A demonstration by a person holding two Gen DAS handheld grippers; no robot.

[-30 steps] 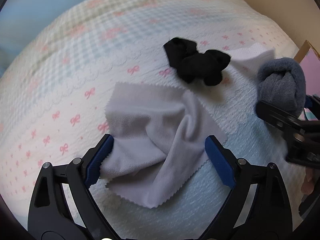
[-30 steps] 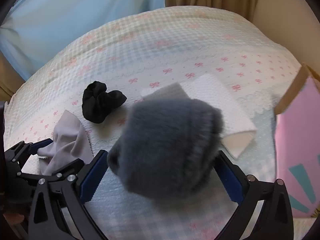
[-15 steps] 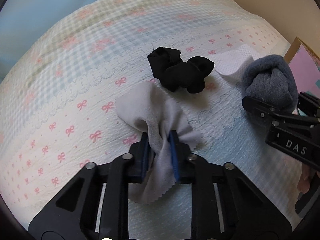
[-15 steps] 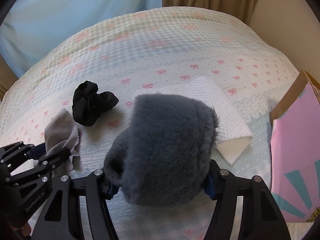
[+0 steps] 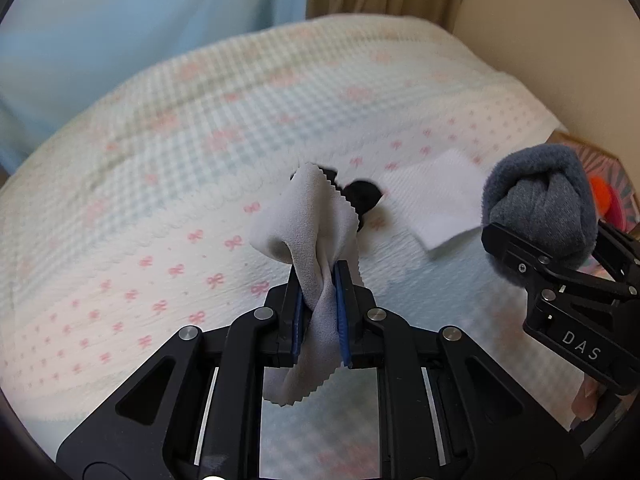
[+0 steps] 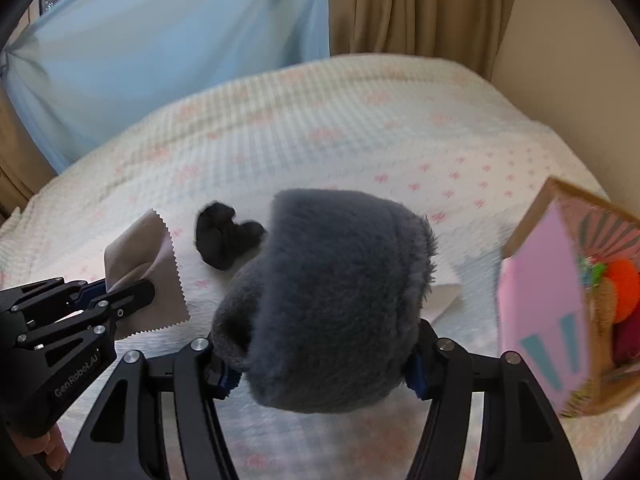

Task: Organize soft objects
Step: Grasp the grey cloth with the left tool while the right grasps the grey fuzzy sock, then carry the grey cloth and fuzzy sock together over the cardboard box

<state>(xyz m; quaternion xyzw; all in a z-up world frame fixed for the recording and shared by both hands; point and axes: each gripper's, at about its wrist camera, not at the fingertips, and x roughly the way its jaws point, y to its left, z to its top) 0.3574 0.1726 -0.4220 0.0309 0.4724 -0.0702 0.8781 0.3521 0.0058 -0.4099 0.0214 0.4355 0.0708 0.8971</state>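
Observation:
My left gripper (image 5: 319, 276) is shut on a pale grey cloth (image 5: 308, 224) with zigzag edges and holds it above the bed; it also shows in the right wrist view (image 6: 152, 264). My right gripper (image 6: 320, 360) is shut on a fluffy dark grey sock ball (image 6: 332, 280), also seen at the right of the left wrist view (image 5: 540, 204). A black sock bundle (image 6: 224, 236) lies on the bed, partly hidden behind the cloth in the left wrist view (image 5: 362, 196). A white folded cloth (image 5: 436, 196) lies beside it.
The bed has a white quilt with pink bows (image 5: 180, 200). A pink cardboard box (image 6: 560, 300) with orange and red soft things inside stands at the right. A blue curtain (image 6: 180, 40) and beige drapes (image 6: 420, 4) hang behind the bed.
My left gripper closed on the grey cloth and lifted it off the bed. My right gripper closed on the sock ball, rose and moved toward the box.

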